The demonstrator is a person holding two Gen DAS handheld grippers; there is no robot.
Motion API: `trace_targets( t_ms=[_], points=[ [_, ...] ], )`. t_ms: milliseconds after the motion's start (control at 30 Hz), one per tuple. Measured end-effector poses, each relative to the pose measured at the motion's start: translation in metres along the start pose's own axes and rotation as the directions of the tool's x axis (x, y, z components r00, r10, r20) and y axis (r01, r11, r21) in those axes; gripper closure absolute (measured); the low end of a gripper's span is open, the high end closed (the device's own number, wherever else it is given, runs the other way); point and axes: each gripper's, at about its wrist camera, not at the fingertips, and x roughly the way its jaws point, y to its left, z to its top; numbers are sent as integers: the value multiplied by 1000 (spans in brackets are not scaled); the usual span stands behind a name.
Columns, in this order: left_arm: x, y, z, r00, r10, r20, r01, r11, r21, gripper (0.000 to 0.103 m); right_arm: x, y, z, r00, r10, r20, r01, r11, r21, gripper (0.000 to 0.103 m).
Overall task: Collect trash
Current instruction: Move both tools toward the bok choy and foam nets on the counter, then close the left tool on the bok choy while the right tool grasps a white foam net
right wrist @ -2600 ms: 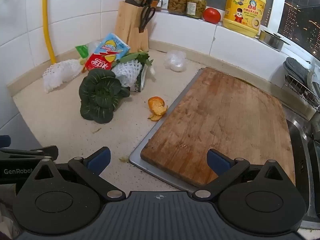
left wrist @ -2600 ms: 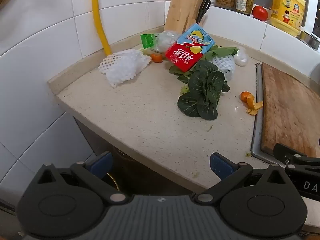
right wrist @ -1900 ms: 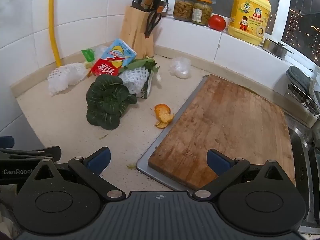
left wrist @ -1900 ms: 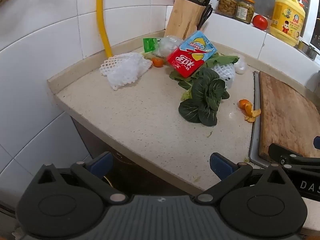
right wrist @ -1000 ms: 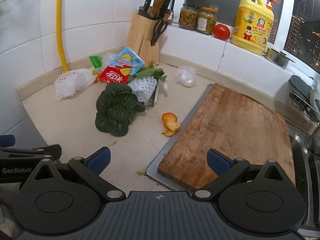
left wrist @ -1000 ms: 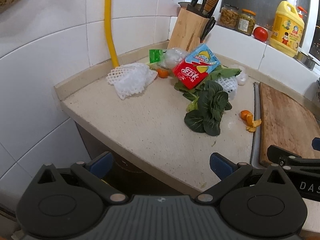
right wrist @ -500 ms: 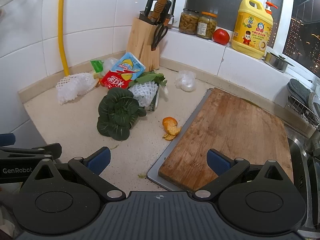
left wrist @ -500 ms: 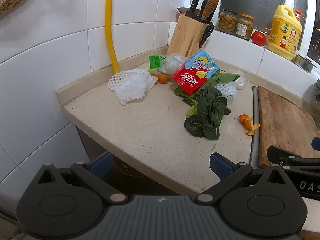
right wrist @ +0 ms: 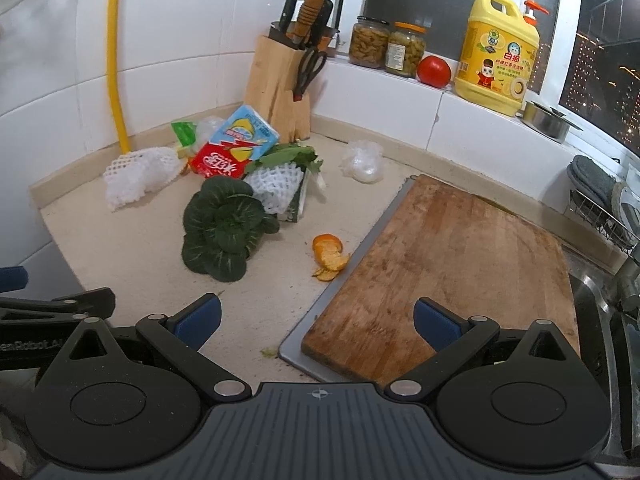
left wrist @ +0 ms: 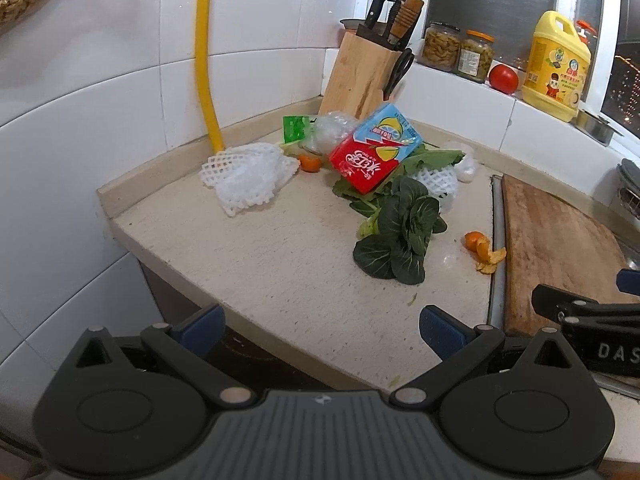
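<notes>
Trash lies on the beige counter (left wrist: 280, 264): a white foam net (left wrist: 248, 174), a red and blue drink carton (left wrist: 374, 150), a second foam net (right wrist: 276, 184), orange peel (right wrist: 329, 256), a green wrapper (left wrist: 294, 128) and crumpled clear plastic (right wrist: 362, 162). A dark green leafy vegetable (left wrist: 400, 236) lies in the middle. My left gripper (left wrist: 320, 328) is open and empty at the counter's front edge. My right gripper (right wrist: 316, 318) is open and empty, over the near end of the wooden cutting board (right wrist: 452, 264).
A knife block (right wrist: 284, 80) stands in the back corner. Jars (right wrist: 386, 46), a tomato (right wrist: 434, 72) and a yellow detergent jug (right wrist: 498, 56) stand on the sill. A yellow pipe (left wrist: 206, 60) runs up the wall. A sink (right wrist: 612, 320) and dish rack (right wrist: 600, 208) are at right.
Both grippers have drawn back and risen from the counter, so the trash looks smaller and farther. Nothing on the counter has moved. Both stay open.
</notes>
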Motion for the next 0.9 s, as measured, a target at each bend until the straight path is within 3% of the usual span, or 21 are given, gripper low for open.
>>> trace_targets(
  t_ms=[300, 900],
  points=[
    [13, -4, 14, 1000, 1, 7, -1, 1000, 11, 3, 24, -8, 13, 999, 37, 10, -37, 999, 15, 0],
    [72, -44, 43, 998, -59, -38, 61, 997, 55, 3, 75, -44, 32, 998, 45, -45, -43, 999, 31, 0]
  ],
)
